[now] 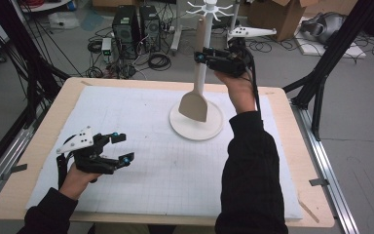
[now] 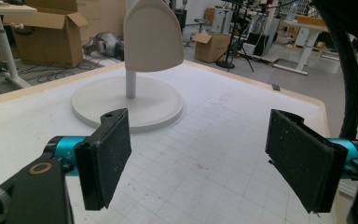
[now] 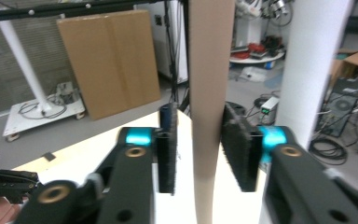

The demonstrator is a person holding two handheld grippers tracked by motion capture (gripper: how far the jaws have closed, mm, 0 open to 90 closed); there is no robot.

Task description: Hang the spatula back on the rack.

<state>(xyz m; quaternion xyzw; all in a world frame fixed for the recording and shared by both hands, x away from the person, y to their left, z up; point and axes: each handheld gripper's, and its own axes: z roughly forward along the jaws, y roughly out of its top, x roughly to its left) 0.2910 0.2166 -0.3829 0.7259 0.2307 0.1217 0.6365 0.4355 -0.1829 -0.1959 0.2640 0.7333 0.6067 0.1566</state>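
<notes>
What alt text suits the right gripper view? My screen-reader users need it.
The right gripper holds its two black jaws around a tan spatula handle that stands upright. A white stand pole rises just right of it, with cardboard boxes behind.

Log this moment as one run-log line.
left gripper: open, idle over mat | right gripper: jaws around spatula handle, contact unclear | stand: upright on table

Beige spatula point(image 1: 195, 100) hanging upright vs. white rack point(image 1: 200, 73).

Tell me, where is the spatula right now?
The spatula hangs at the white stand, far right of the table in the high view, its handle between the right gripper's jaws.
</notes>
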